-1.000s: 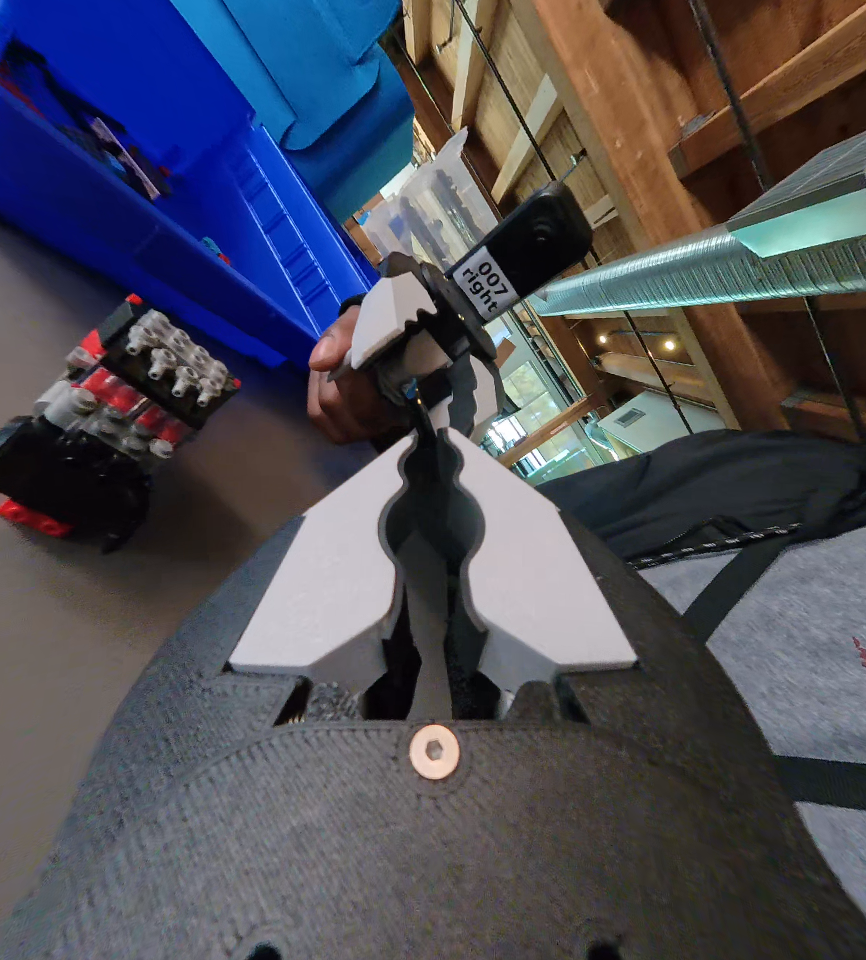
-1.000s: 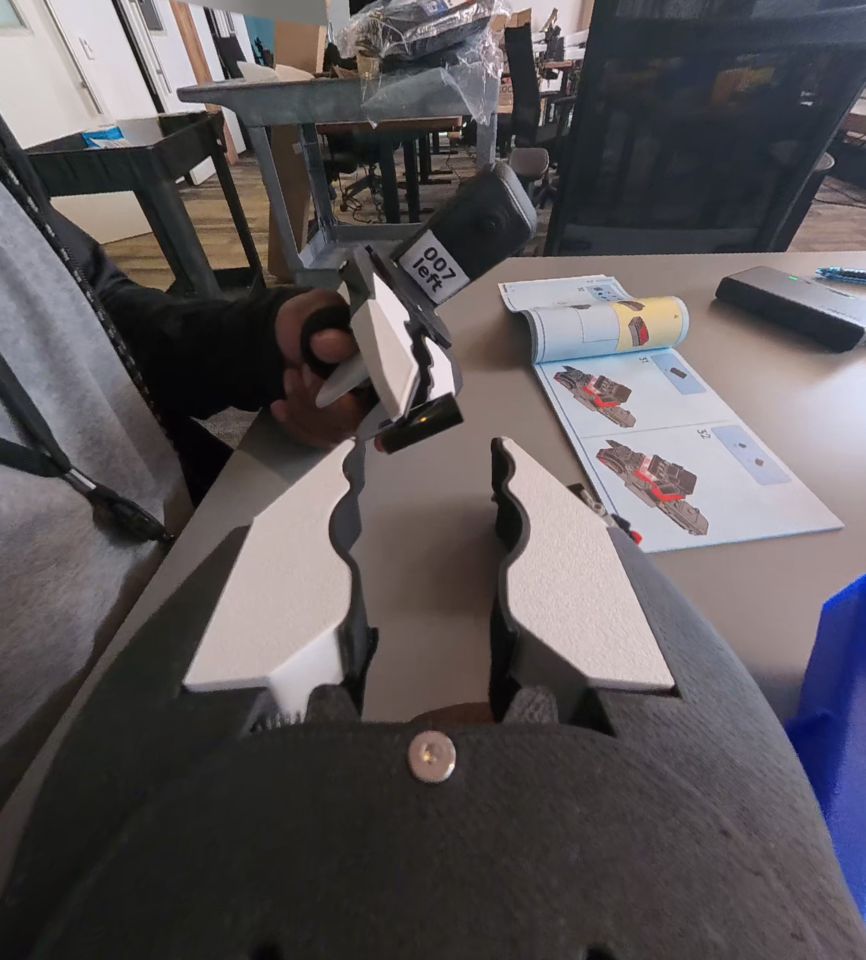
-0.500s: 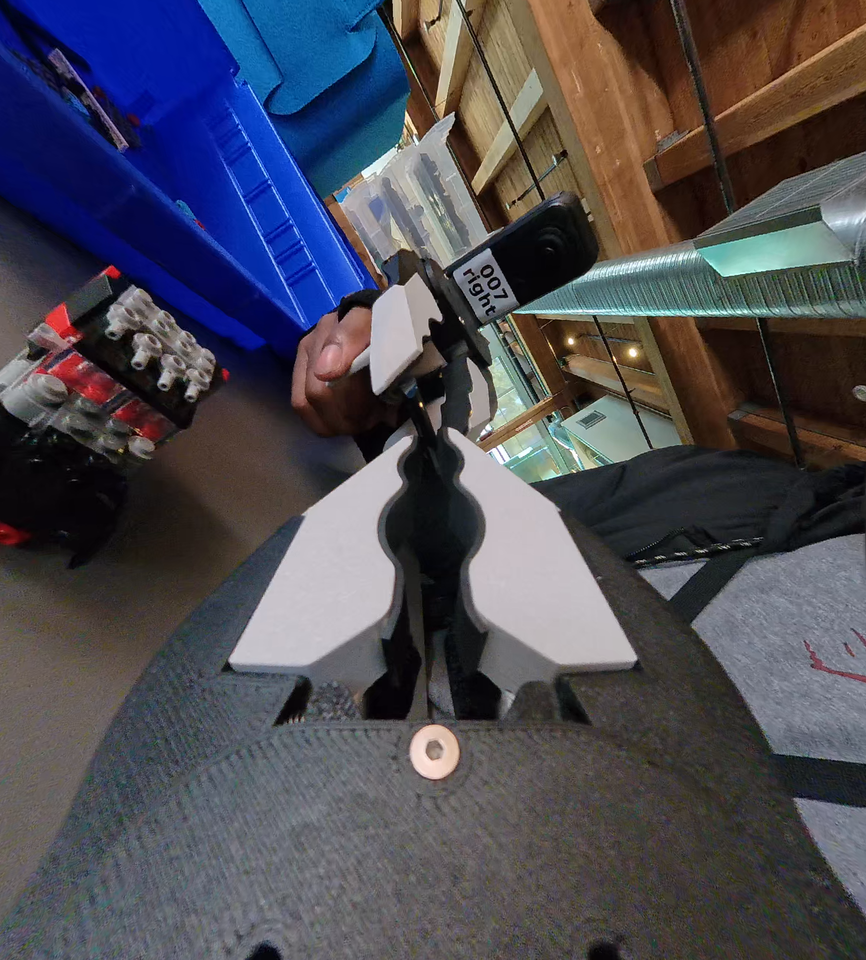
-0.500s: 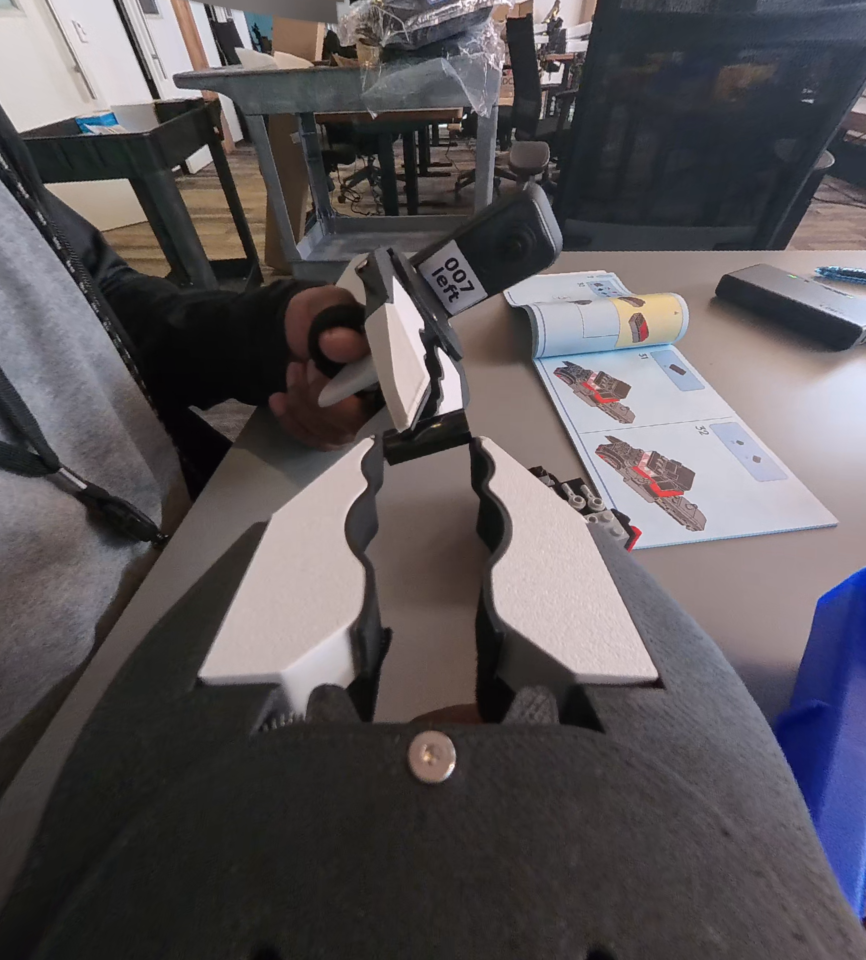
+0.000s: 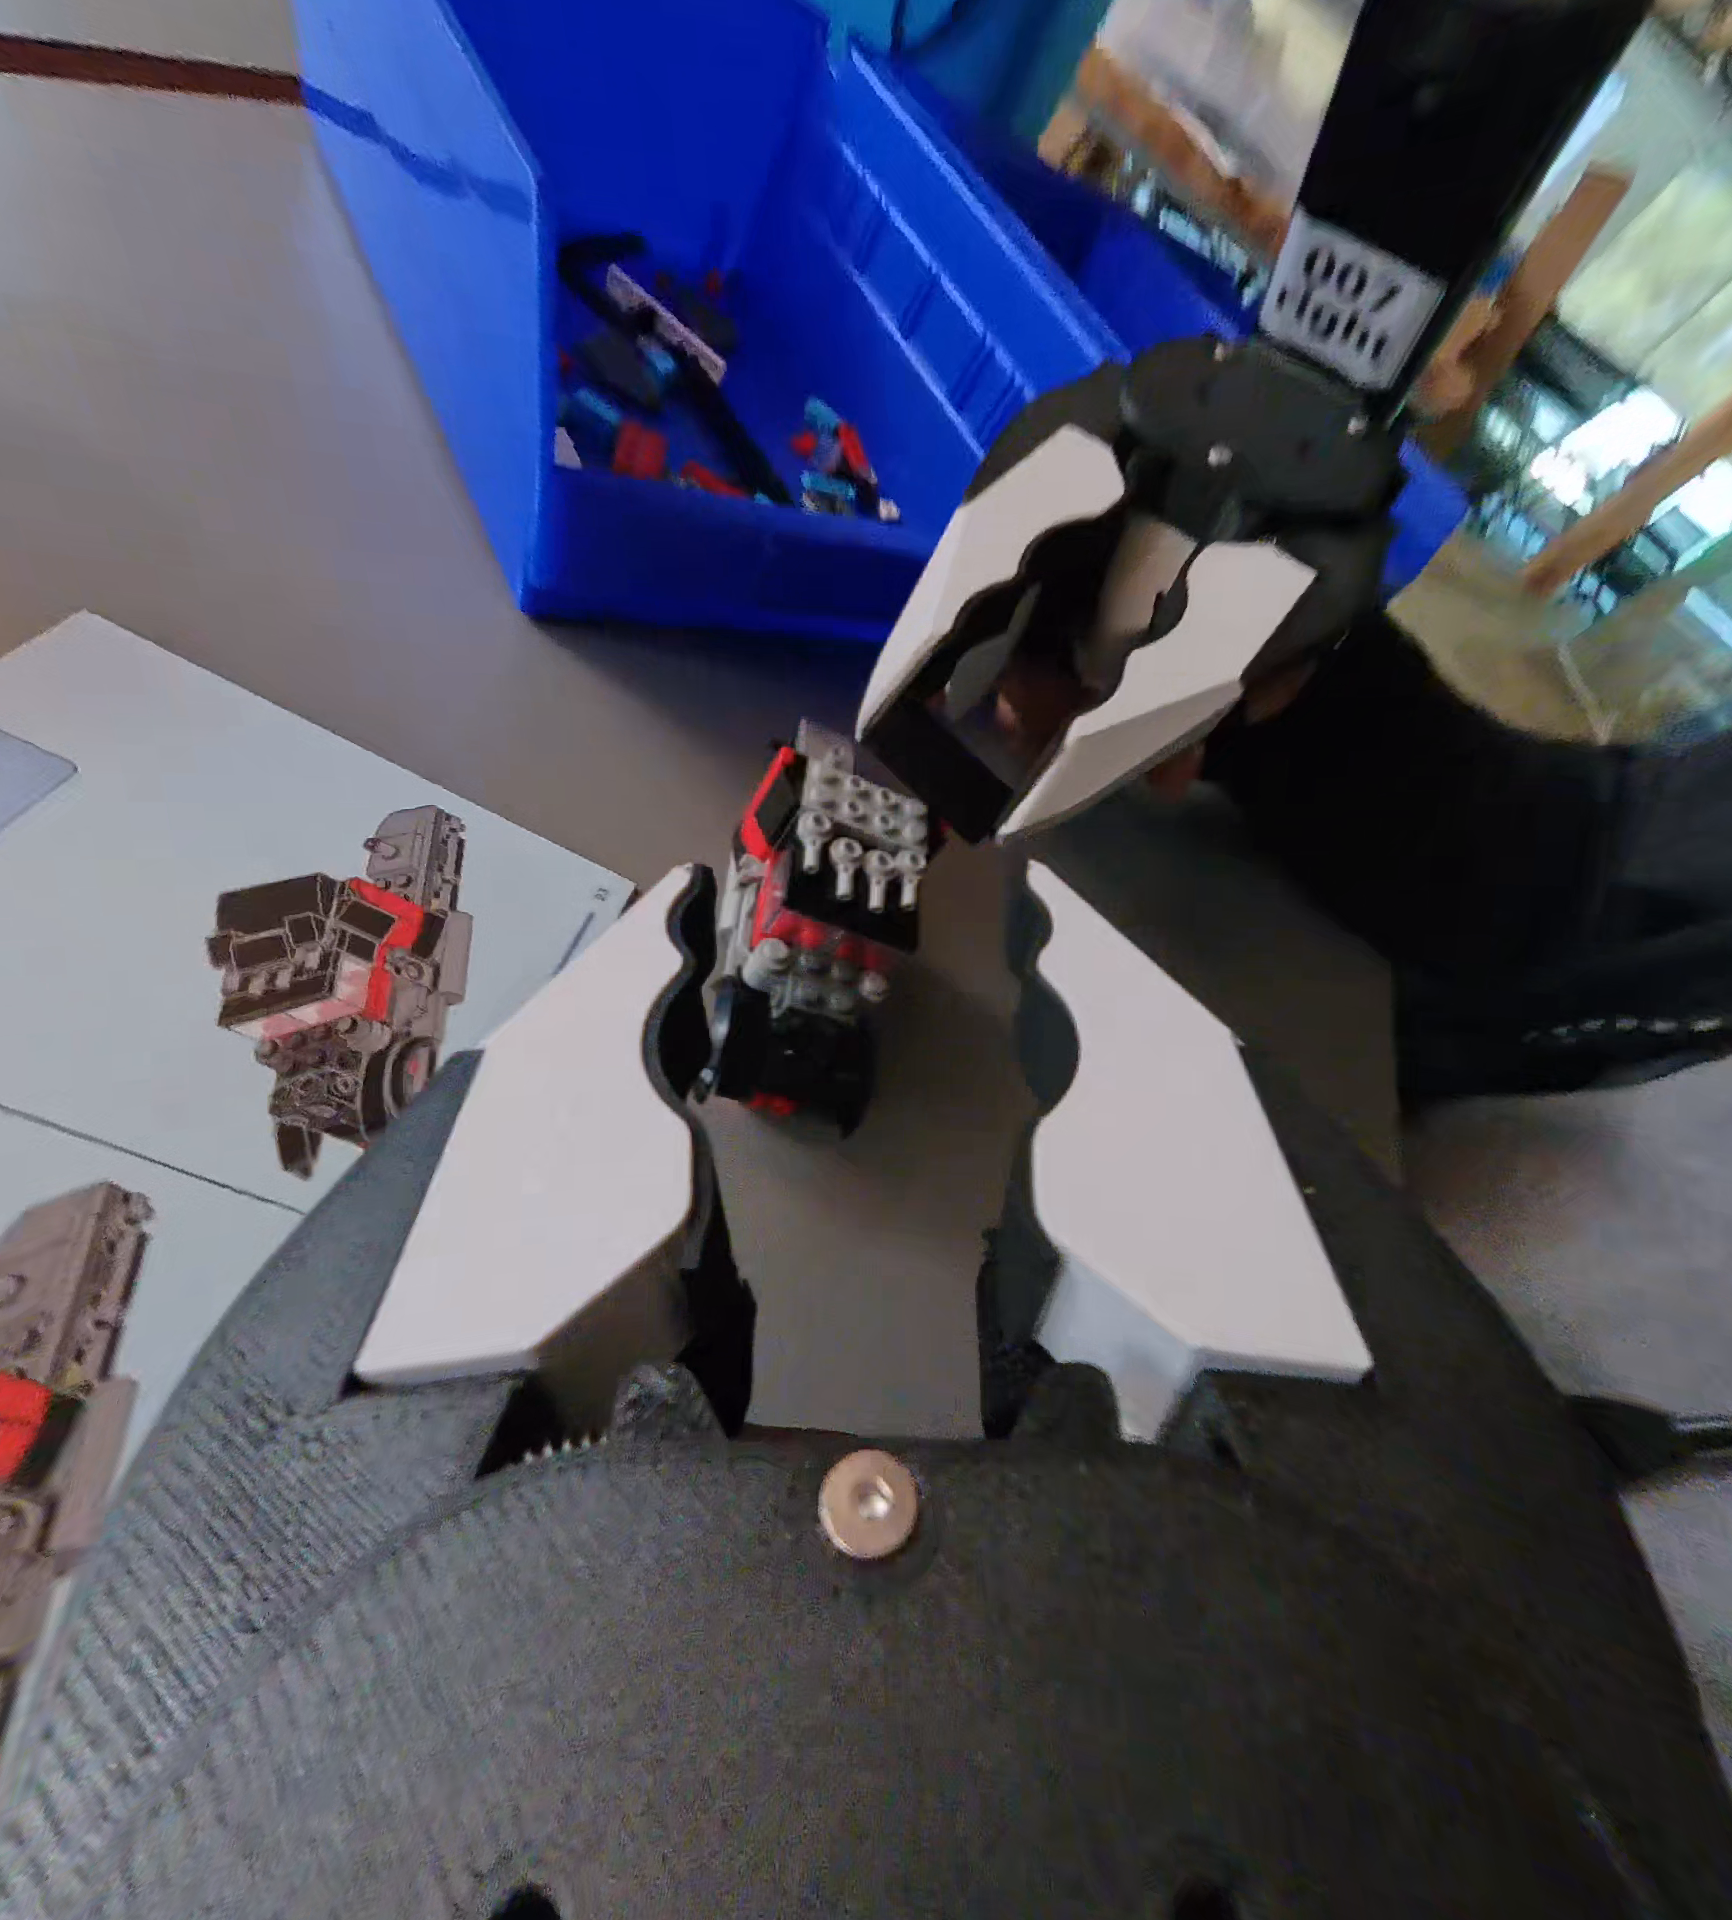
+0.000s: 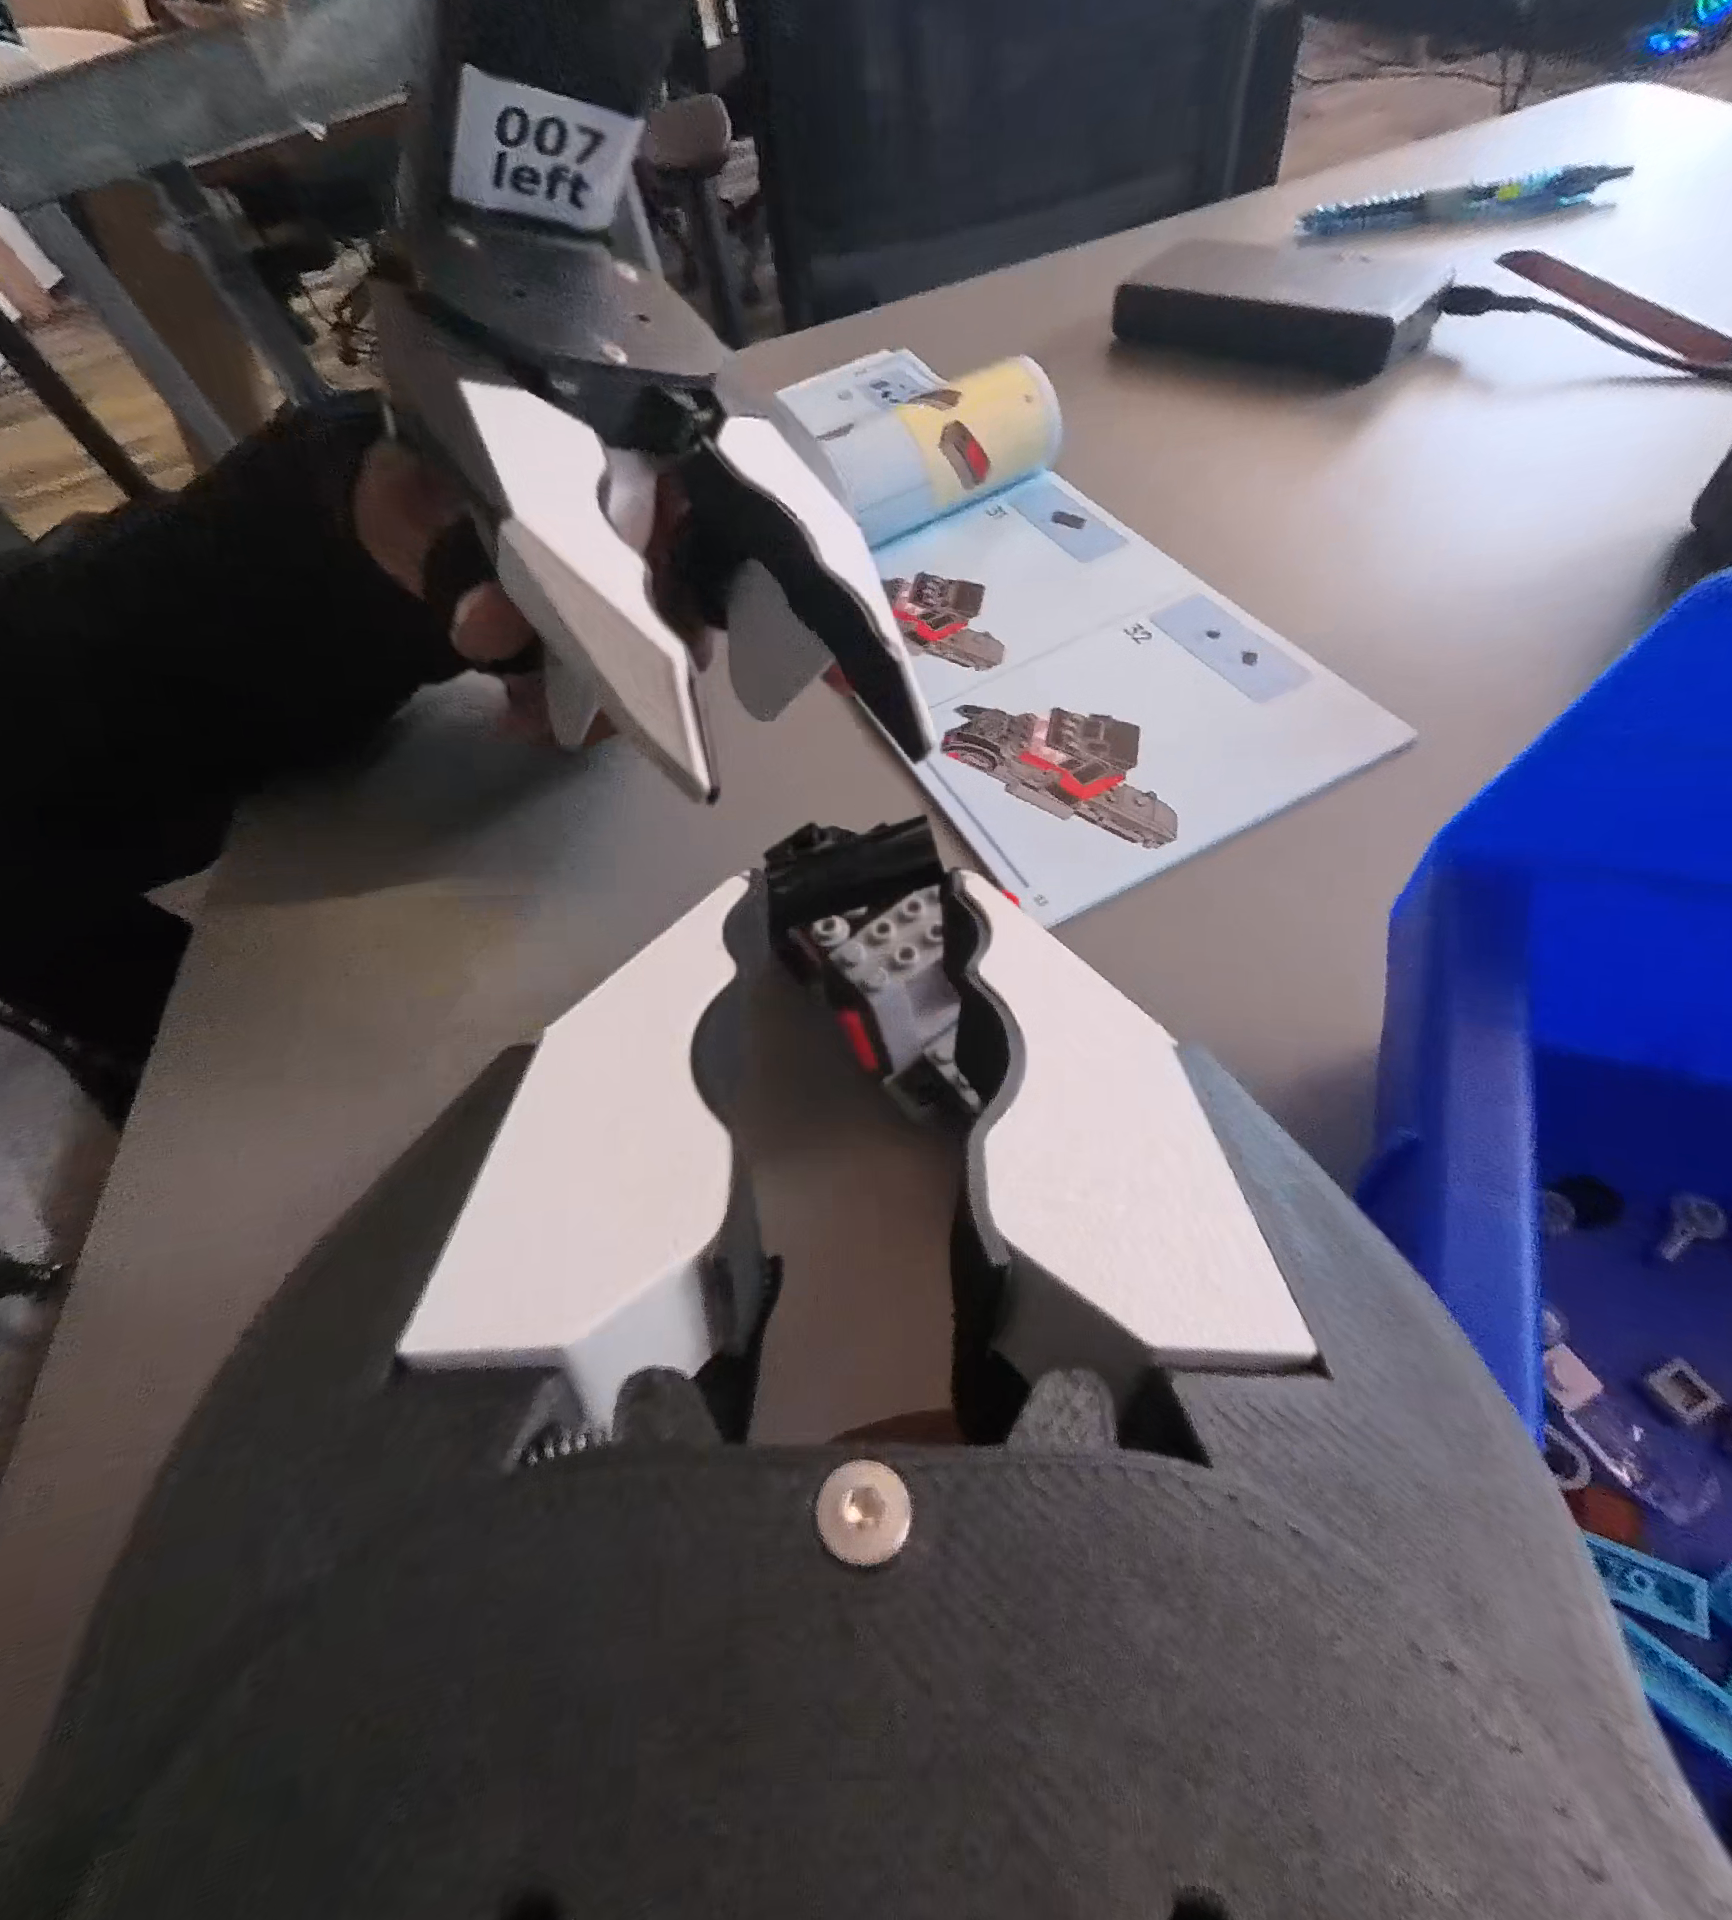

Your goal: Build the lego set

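Each gripper is carrying a white printed label point(image 6: 540, 161) on its black camera mount; the wording is not transcribed. A booklet point(image 6: 1101, 665) is lying open at pictured, numbered build steps. The right gripper point(image 5: 945, 779) is standing narrow, clamping a black brick point(image 5: 929, 774) at its tips and touching it to the model point(image 5: 820, 935). The left gripper point(image 5: 857, 883) is standing wide, holding nothing, its tips flanking the model. The model is sitting on the table point(image 5: 114, 364), between booklet and blue bin point(image 5: 716, 260).
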Action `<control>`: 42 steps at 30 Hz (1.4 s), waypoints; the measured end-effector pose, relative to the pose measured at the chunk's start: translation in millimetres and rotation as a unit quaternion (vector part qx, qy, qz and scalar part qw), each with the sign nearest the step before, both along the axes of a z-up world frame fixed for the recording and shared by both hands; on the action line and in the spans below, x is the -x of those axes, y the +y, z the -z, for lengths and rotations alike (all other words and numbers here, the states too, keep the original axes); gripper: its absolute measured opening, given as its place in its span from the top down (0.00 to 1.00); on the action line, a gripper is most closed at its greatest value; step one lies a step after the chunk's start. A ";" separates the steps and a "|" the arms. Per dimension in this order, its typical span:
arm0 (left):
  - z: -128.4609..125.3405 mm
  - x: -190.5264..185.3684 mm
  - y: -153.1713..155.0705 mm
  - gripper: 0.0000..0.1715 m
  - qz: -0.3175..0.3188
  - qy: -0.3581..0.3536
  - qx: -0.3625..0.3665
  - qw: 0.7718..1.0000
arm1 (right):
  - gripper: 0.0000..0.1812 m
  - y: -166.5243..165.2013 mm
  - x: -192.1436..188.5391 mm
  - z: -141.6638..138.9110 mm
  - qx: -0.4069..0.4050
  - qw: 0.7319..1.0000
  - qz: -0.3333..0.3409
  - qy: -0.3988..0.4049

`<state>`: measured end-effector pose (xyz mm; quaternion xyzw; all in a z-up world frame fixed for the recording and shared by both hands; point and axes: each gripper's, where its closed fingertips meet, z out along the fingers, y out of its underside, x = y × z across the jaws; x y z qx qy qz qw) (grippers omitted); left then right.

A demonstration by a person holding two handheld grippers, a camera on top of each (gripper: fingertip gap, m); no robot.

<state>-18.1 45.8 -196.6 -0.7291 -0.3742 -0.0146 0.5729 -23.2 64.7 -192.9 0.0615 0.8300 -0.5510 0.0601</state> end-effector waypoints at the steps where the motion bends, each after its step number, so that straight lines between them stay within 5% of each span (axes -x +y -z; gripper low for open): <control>1: 4.1 1.4 1.7 0.66 0.013 0.001 0.014 1.000 | 0.81 0.0 1.7 1.2 -0.003 1.000 0.005 -0.004; 10: 28.6 -6.7 18.6 0.65 0.098 0.005 0.082 0.992 | 0.81 2.2 3.2 11.9 -0.033 0.999 0.002 -0.024; 42: 33.6 3.8 19.8 0.77 0.086 0.040 0.119 0.988 | 0.78 5.8 12.6 10.9 -0.028 0.999 0.040 -0.023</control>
